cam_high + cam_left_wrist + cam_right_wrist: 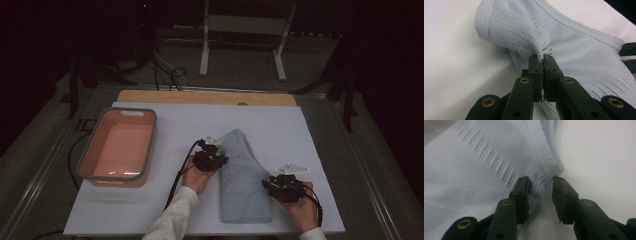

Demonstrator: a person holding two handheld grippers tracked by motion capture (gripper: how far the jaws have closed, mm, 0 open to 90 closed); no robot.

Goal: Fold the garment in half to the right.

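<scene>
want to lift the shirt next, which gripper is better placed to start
Left, probably. The left gripper is already pinched shut on the shirt, while the right gripper has an edge between its jaws, not yet clamped.

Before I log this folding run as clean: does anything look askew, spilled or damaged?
Nothing stands out. The folded garment lies flat on the table, the pink bin sits upright, and the left gripper pinches the fabric cleanly.

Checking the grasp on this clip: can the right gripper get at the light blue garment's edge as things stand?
Probably yes. The right gripper has its jaws apart around the ribbed edge of the garment, with nothing between. The left gripper is already shut on the cloth elsewhere.
</scene>
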